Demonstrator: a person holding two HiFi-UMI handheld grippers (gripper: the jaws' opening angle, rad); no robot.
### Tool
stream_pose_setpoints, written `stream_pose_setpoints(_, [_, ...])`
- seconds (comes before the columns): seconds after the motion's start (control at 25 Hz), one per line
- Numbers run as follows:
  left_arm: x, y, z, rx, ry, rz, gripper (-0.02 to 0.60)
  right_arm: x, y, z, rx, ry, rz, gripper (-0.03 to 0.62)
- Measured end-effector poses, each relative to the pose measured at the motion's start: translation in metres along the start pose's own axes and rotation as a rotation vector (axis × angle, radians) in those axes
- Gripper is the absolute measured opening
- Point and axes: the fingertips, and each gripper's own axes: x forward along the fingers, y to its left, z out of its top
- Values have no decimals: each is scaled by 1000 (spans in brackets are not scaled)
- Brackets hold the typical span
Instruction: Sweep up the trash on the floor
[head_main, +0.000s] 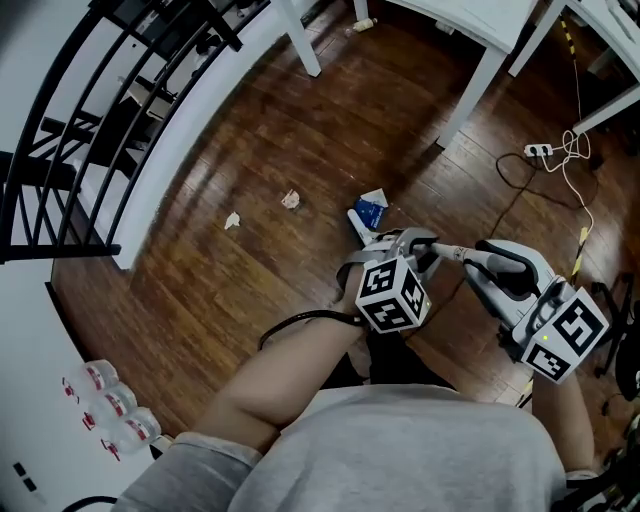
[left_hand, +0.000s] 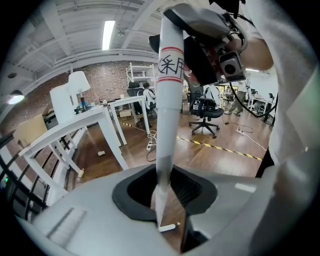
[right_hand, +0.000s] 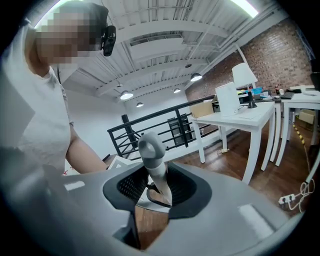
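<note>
On the dark wood floor in the head view lie two crumpled paper scraps (head_main: 291, 199) (head_main: 232, 220) and a blue and white wrapper (head_main: 372, 207). My left gripper (head_main: 405, 241) (left_hand: 162, 200) is shut on a broom's white pole (left_hand: 168, 105), which has red bands. My right gripper (head_main: 480, 257) (right_hand: 155, 187) is shut on the grey grip (right_hand: 152, 155) with a hanging loop at the pole's top end. A white part (head_main: 357, 224) shows on the floor just beyond the left gripper, beside the wrapper. I cannot tell what it is.
White table legs (head_main: 467, 92) (head_main: 303, 42) stand at the far side. A black railing (head_main: 95, 120) on a white curb runs along the left. A power strip with cable (head_main: 541, 151) lies at the right. Plastic bottles (head_main: 115, 405) sit near left. An office chair (left_hand: 205, 112) stands farther off.
</note>
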Motion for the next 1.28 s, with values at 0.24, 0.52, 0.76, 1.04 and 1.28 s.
stream_pose_setpoints(0.24, [-33, 8, -19, -26, -30, 38, 83, 30, 34, 10, -80, 37, 41, 117])
stream_pose_setpoints(0.52, [-107, 25, -68, -89, -67, 100, 84, 101, 110, 31, -157, 75, 122, 121])
stream_pose_setpoints(0.76, [-202, 60, -146, -145, -49, 161, 84, 197, 188, 53, -167, 96, 213, 123])
stream_pose_setpoints(1.04, [-324, 108, -256, -185, 17, 275, 84, 316, 280, 77, -164, 74, 339, 121])
stream_pose_setpoints(1.28, [-396, 139, -341, -160, 105, 348, 83, 397, 333, 73, -155, 39, 432, 124])
